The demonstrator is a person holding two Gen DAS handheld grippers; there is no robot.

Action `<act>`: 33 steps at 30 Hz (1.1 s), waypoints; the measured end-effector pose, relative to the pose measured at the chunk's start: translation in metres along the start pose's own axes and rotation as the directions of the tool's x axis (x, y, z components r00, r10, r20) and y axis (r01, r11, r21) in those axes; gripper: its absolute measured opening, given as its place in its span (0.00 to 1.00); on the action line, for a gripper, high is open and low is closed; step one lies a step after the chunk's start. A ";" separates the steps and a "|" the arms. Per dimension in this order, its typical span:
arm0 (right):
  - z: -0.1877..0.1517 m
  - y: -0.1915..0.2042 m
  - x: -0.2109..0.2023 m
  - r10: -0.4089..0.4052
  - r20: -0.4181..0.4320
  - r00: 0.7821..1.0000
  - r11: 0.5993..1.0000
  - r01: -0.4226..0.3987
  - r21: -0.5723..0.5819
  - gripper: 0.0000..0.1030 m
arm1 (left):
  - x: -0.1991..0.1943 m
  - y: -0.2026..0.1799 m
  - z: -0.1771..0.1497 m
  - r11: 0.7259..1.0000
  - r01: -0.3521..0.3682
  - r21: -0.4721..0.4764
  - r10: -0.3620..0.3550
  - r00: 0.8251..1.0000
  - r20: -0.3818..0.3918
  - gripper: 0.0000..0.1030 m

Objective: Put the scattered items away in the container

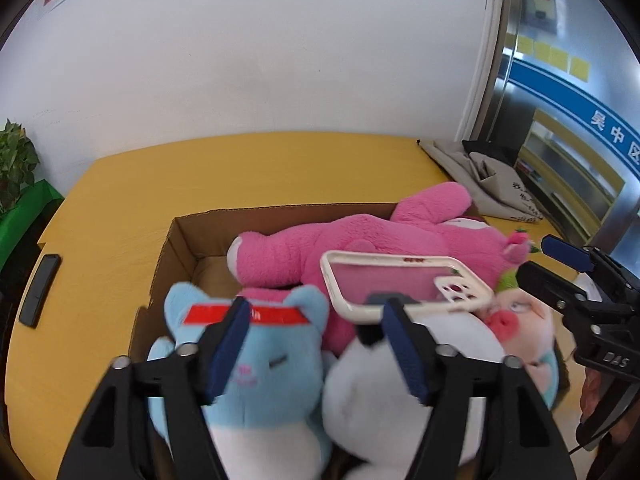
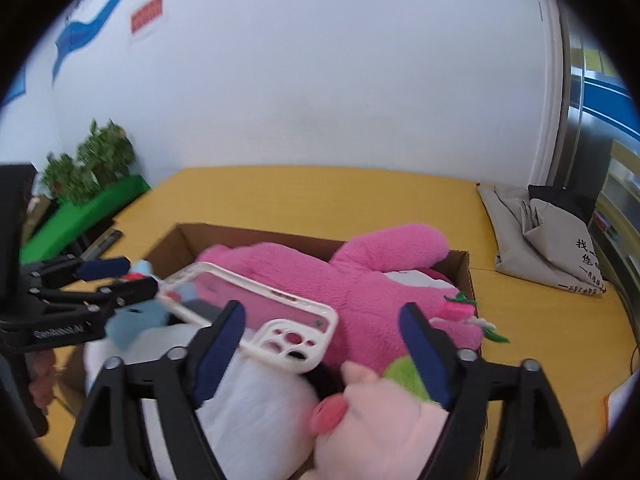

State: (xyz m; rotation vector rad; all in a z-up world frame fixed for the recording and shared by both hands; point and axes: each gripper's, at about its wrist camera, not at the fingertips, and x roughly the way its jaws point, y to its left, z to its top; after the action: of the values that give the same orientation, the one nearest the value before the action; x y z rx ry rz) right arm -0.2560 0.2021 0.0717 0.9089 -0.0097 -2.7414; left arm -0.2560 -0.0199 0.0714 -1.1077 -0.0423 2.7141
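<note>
A cardboard box (image 1: 176, 248) (image 2: 180, 236) on the yellow table holds a big pink plush (image 1: 320, 248) (image 2: 360, 280), a blue cat plush (image 1: 272, 360) (image 2: 132, 320), a white plush (image 1: 368, 392) (image 2: 248, 408) and a pig-faced plush (image 1: 520, 320) (image 2: 392, 420). A white-rimmed clear phone case (image 1: 400, 280) (image 2: 256, 300) lies loose on top of them. My left gripper (image 1: 316, 312) (image 2: 138, 275) hovers open over the blue cat, its right finger at the case's near edge. Over the case's camera end and the pig-faced plush, my right gripper (image 1: 536, 258) (image 2: 322, 310) stands open, holding nothing.
A grey cloth bag (image 1: 492, 188) (image 2: 548, 232) lies at the table's far right corner. A flat black device (image 1: 42, 290) sits near the left edge. Potted plants (image 1: 16, 160) (image 2: 92, 164) on a green stand are beyond the left side. Bare yellow tabletop (image 1: 240, 172) lies behind the box.
</note>
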 end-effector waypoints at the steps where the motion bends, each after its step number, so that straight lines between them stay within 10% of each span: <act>1: -0.005 0.004 -0.015 0.026 0.015 1.000 1.000 -0.026 -0.005 0.78 | -0.009 -0.002 -0.005 1.000 0.004 0.004 -0.004 1.000 0.005 0.85; 7: -0.055 0.025 -0.071 0.073 0.006 0.997 0.997 -0.073 -0.004 0.79 | -0.059 -0.009 -0.051 1.000 -0.006 -0.015 0.006 1.000 0.021 0.94; 17: -0.139 0.031 -0.120 -0.147 0.007 0.989 0.988 0.147 0.044 0.79 | -0.107 -0.038 -0.157 0.999 -0.015 -0.028 0.016 0.999 0.034 0.99; 33: -0.169 0.066 -0.140 -0.127 -0.009 0.992 0.992 0.127 0.006 0.79 | -0.134 -0.043 -0.195 0.996 -0.003 -0.084 0.008 0.998 0.063 1.00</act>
State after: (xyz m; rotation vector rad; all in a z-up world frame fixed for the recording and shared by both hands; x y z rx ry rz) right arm -0.0331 0.1838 0.0233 0.9542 0.0420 -2.8557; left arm -0.0198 -0.0152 0.0285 -1.0448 -0.1654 2.7752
